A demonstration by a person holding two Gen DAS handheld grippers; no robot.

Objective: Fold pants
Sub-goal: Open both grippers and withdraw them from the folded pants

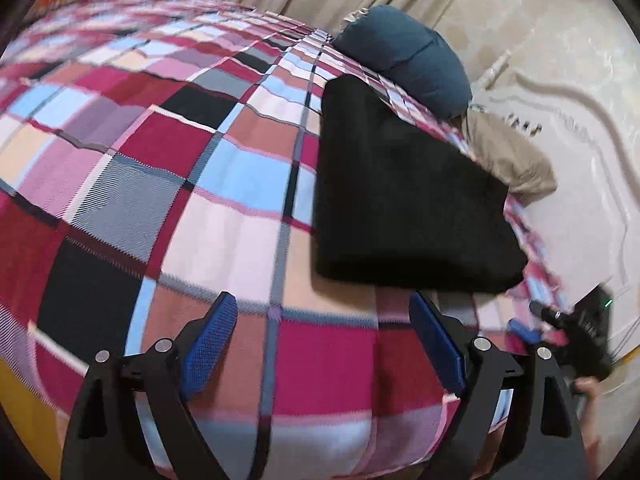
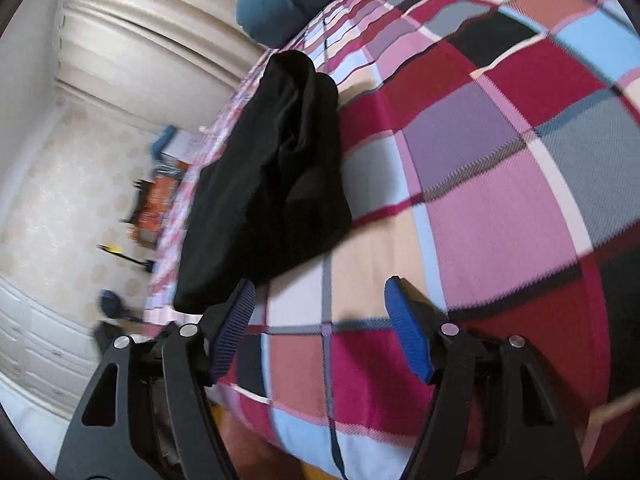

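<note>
Black pants (image 1: 404,192) lie folded into a compact stack near the edge of a bed with a checked cover (image 1: 180,184). In the left wrist view my left gripper (image 1: 324,344) stands open just short of the stack, its blue pads over bare cover. The right wrist view shows the same black pants (image 2: 272,184) at the bed's edge, ahead and to the left. My right gripper (image 2: 320,328) is open with nothing between its blue pads; its left fingertip sits just in front of the pants' near corner. My right gripper also shows at the lower right of the left wrist view.
A dark blue pillow (image 1: 404,56) lies beyond the pants, and a tan cloth (image 1: 508,156) hangs off the bed's edge. Pale curtains (image 2: 160,52) hang at the back. Clutter lies on the floor (image 2: 156,196) beside the bed.
</note>
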